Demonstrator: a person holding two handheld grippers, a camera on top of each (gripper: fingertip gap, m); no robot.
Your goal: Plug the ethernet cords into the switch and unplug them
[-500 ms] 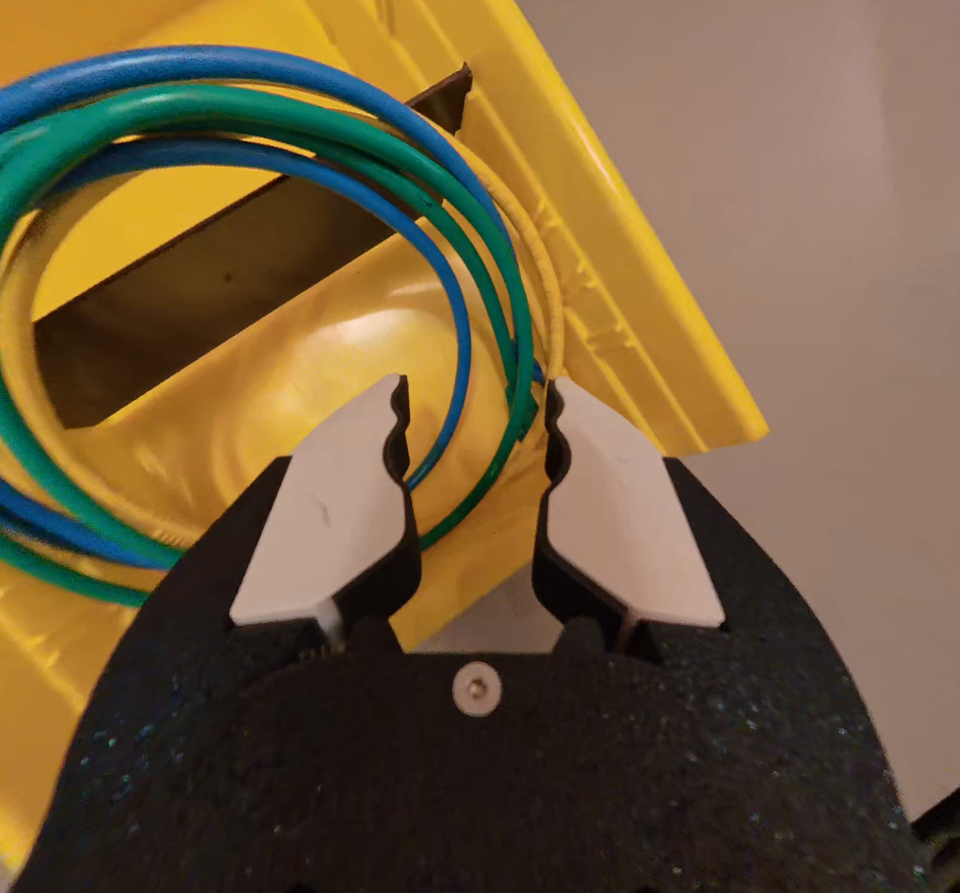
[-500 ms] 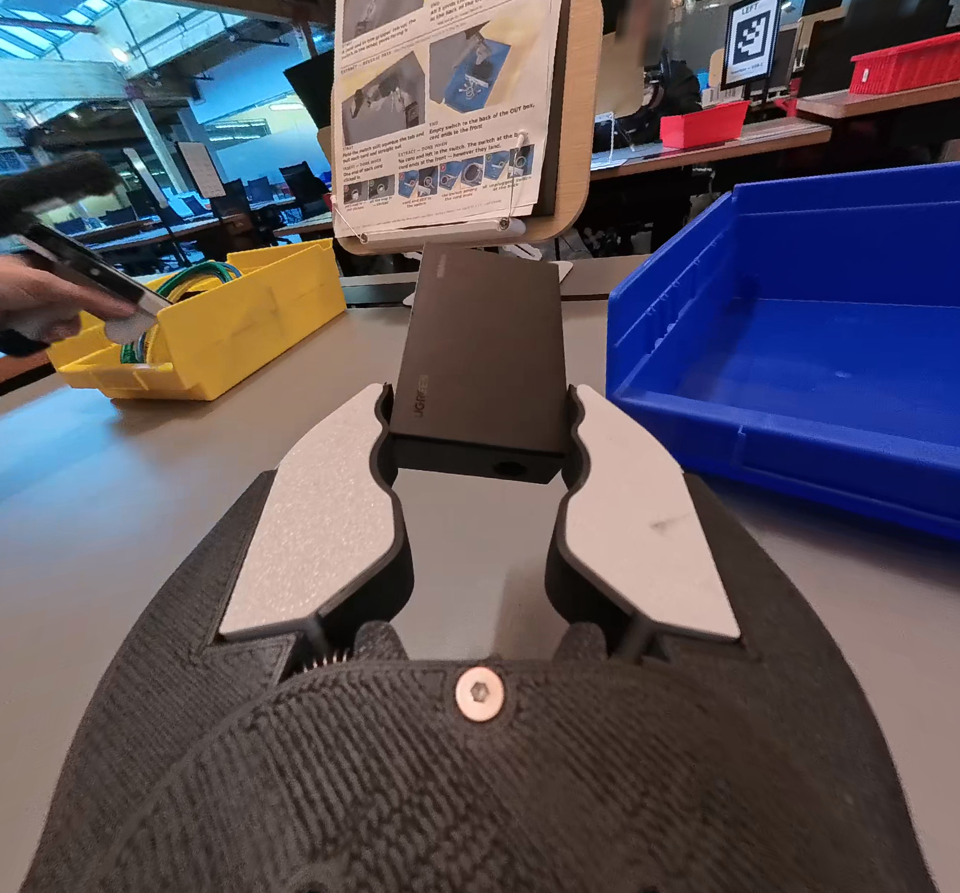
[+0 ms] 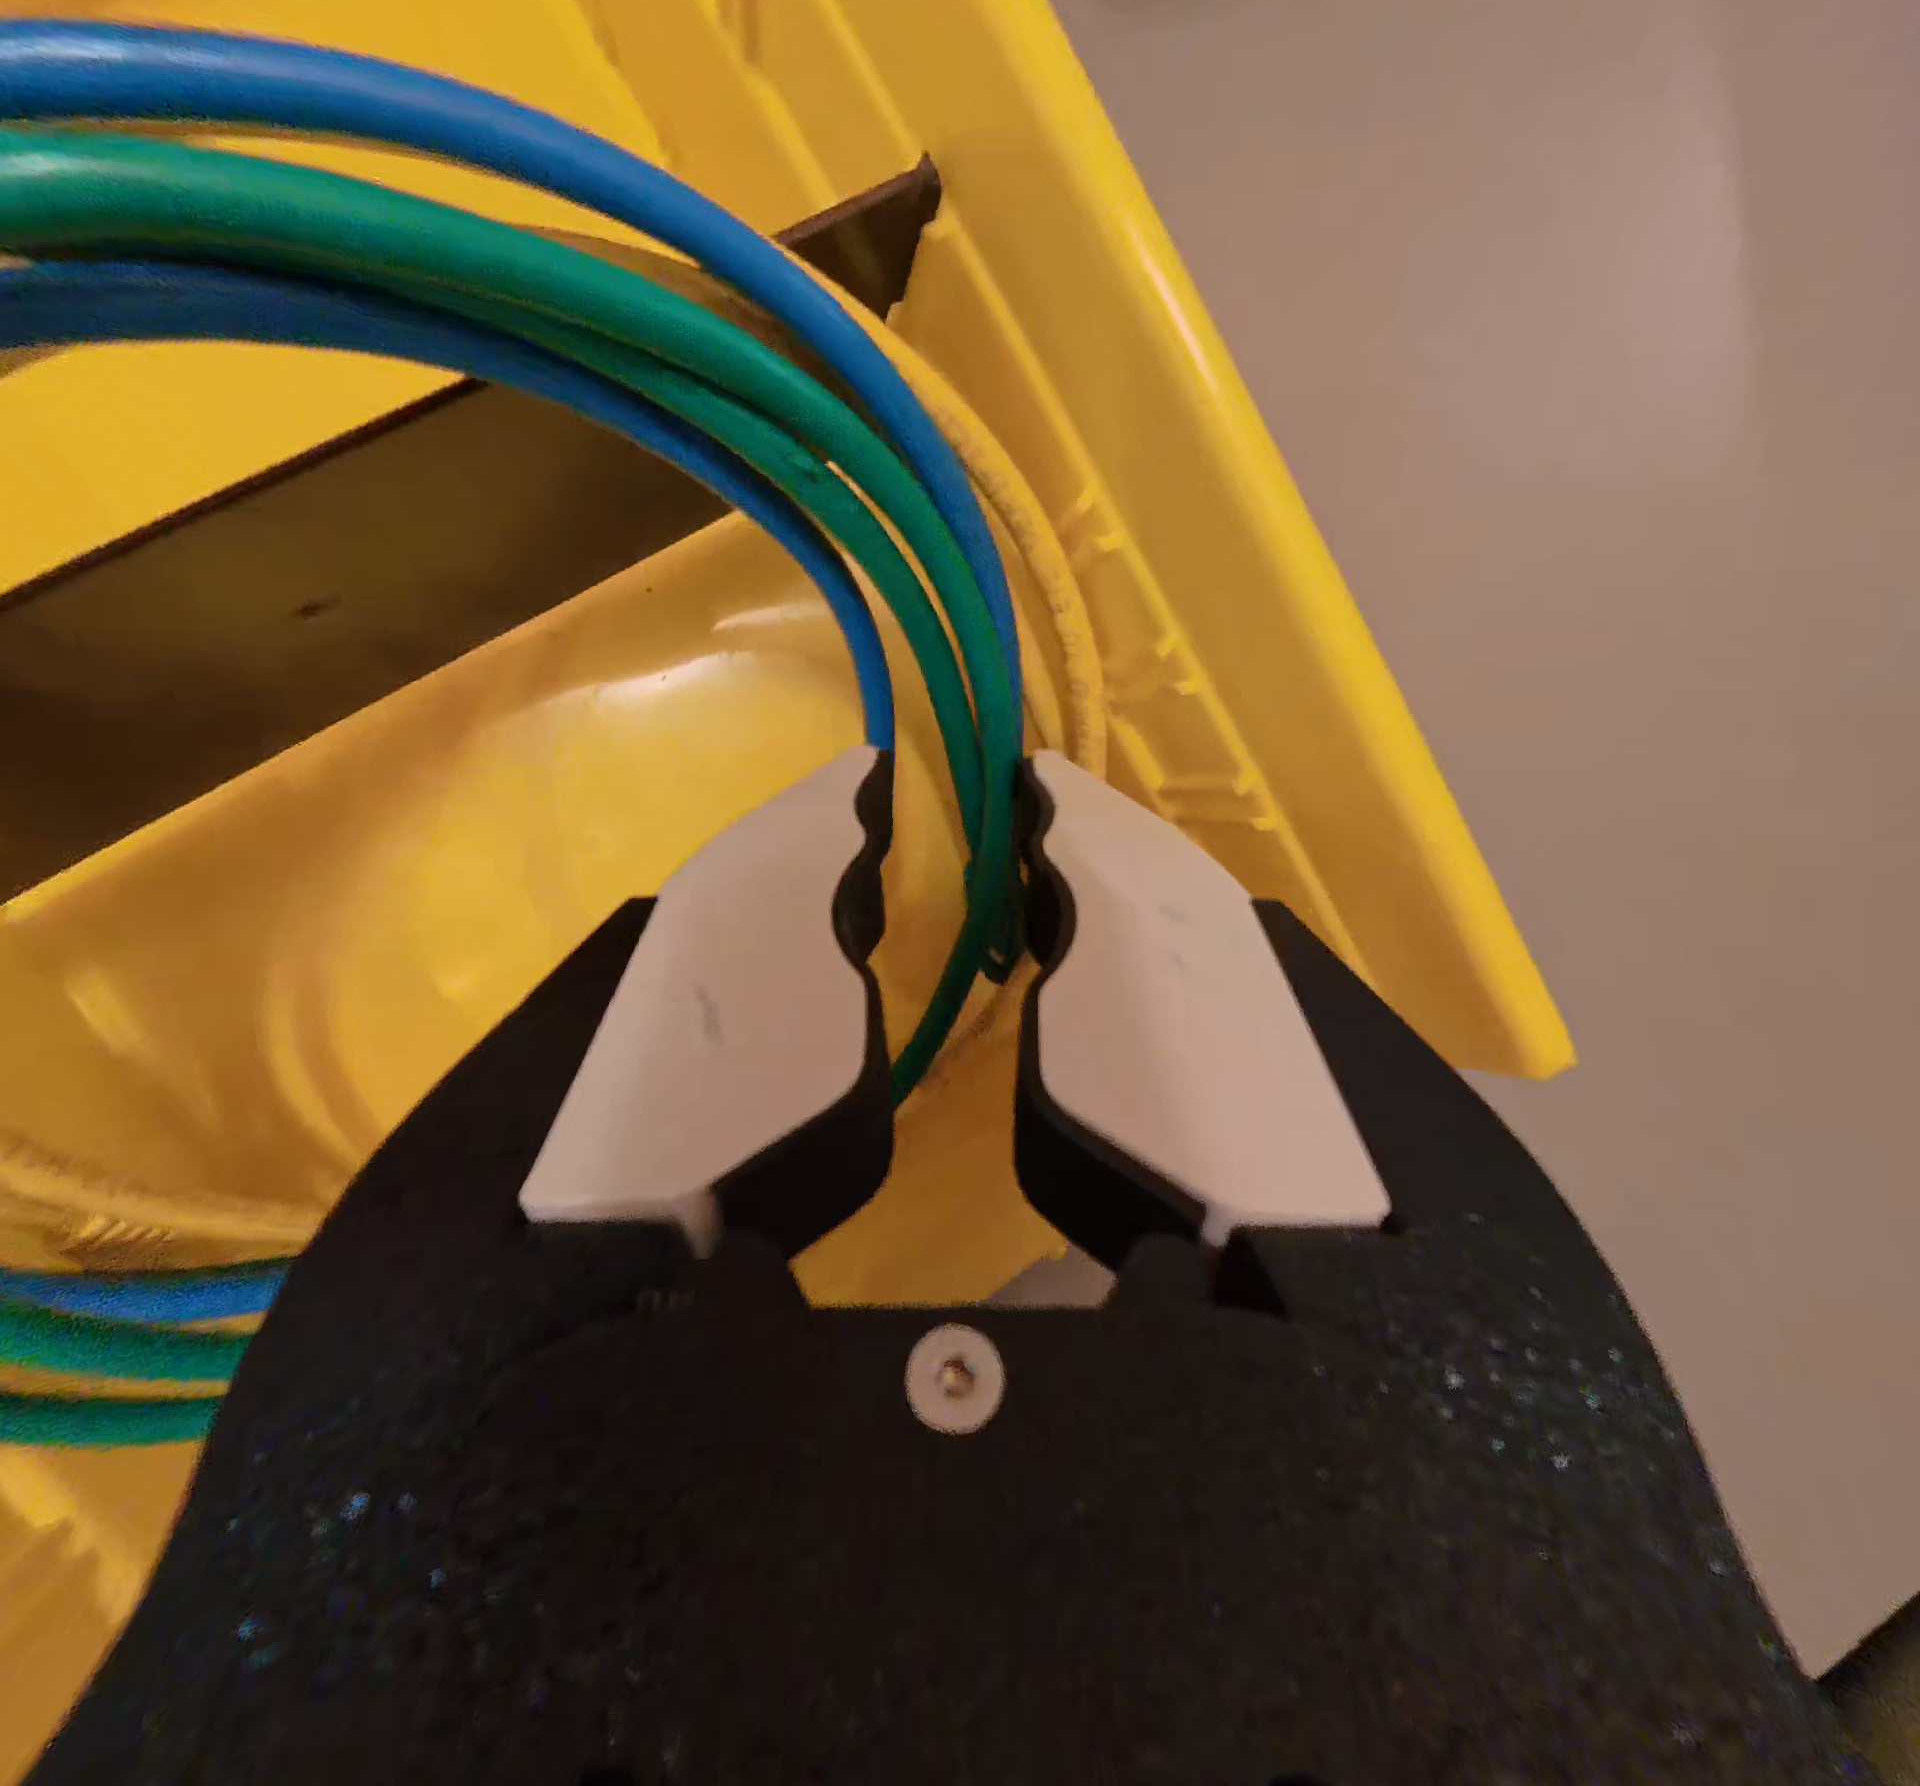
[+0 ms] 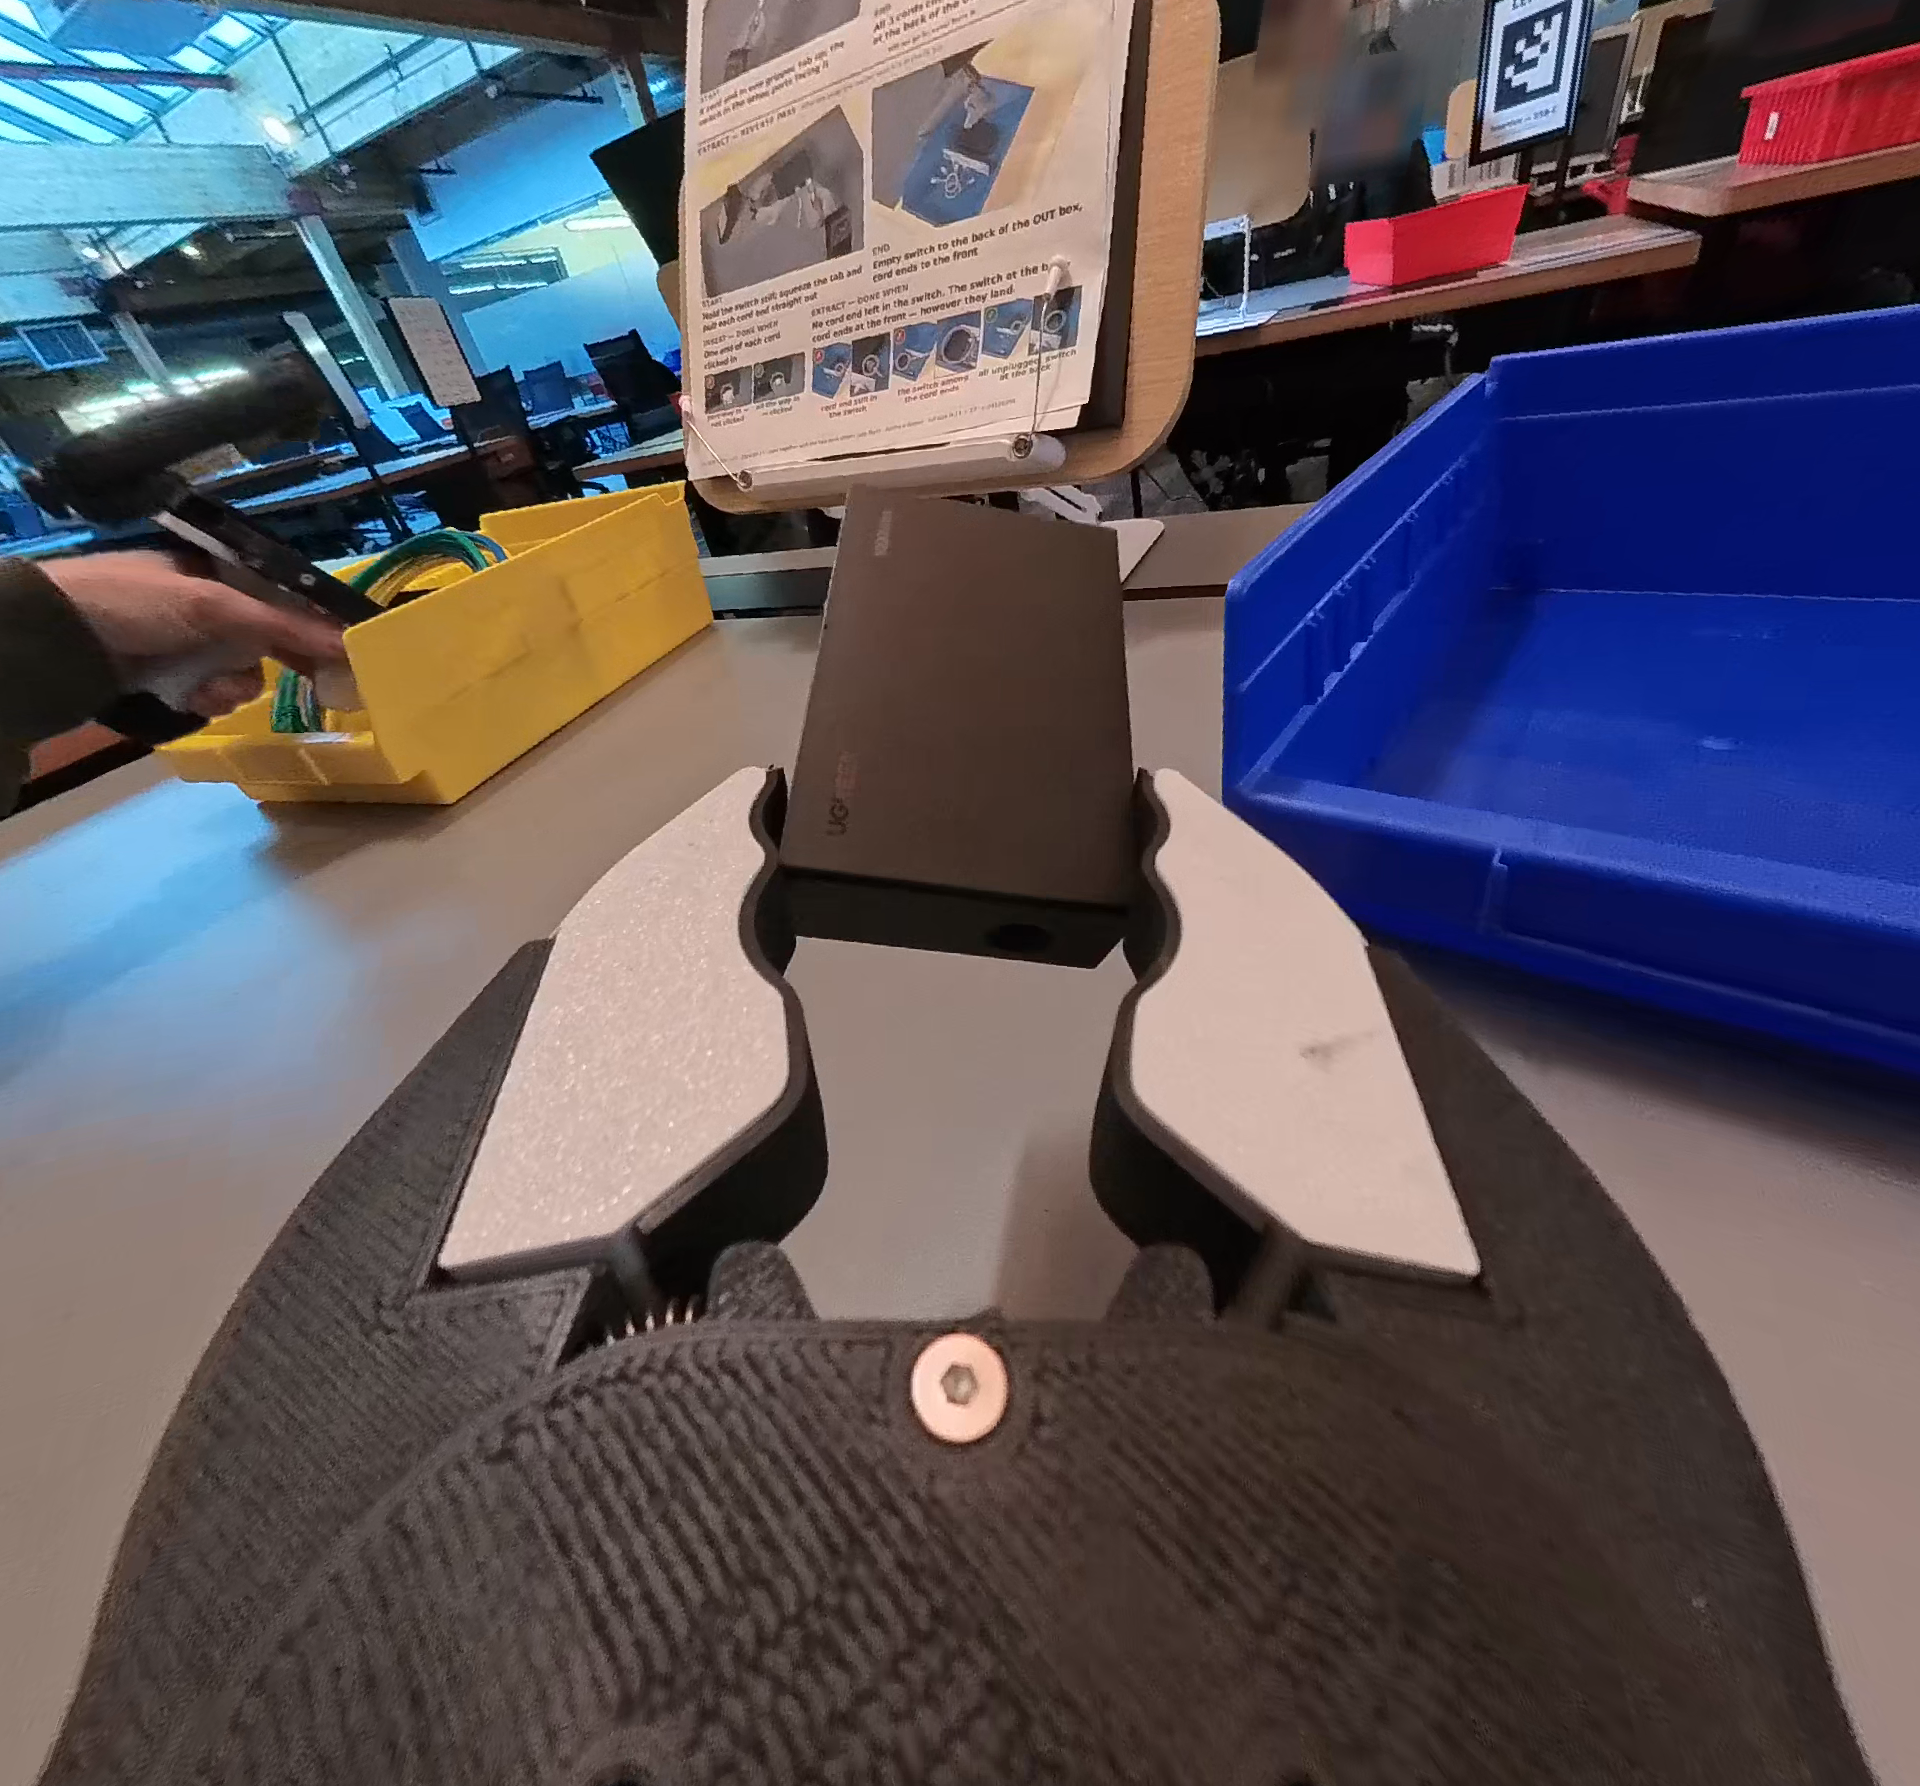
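Note:
Blue (image 3: 623, 167), green (image 3: 665, 334) and yellow (image 3: 1070, 656) ethernet cords lie coiled in a yellow bin (image 3: 1195, 386). My left gripper (image 3: 951, 780) reaches into the bin. Its jaws stand narrowly apart with two green cords between them, lying against the right finger (image 3: 1132, 915). A gap shows beside the left finger (image 3: 727, 936). In the right wrist view, my right gripper (image 4: 956, 801) is shut on the near end of the black switch (image 4: 966, 687), which rests on the grey table (image 4: 312, 957). The left gripper (image 4: 312, 687) and a hand (image 4: 177, 635) show at the yellow bin (image 4: 520, 666).
A black divider (image 3: 364, 593) crosses the yellow bin. An empty blue bin (image 4: 1610, 697) stands right of the switch. An instruction sheet on a wooden stand (image 4: 894, 178) stands behind the switch. Red bins (image 4: 1434, 240) sit on far benches.
My left gripper has moved closer into the cords and its jaws have narrowed around the green ones. My right gripper still holds the switch in the same place.

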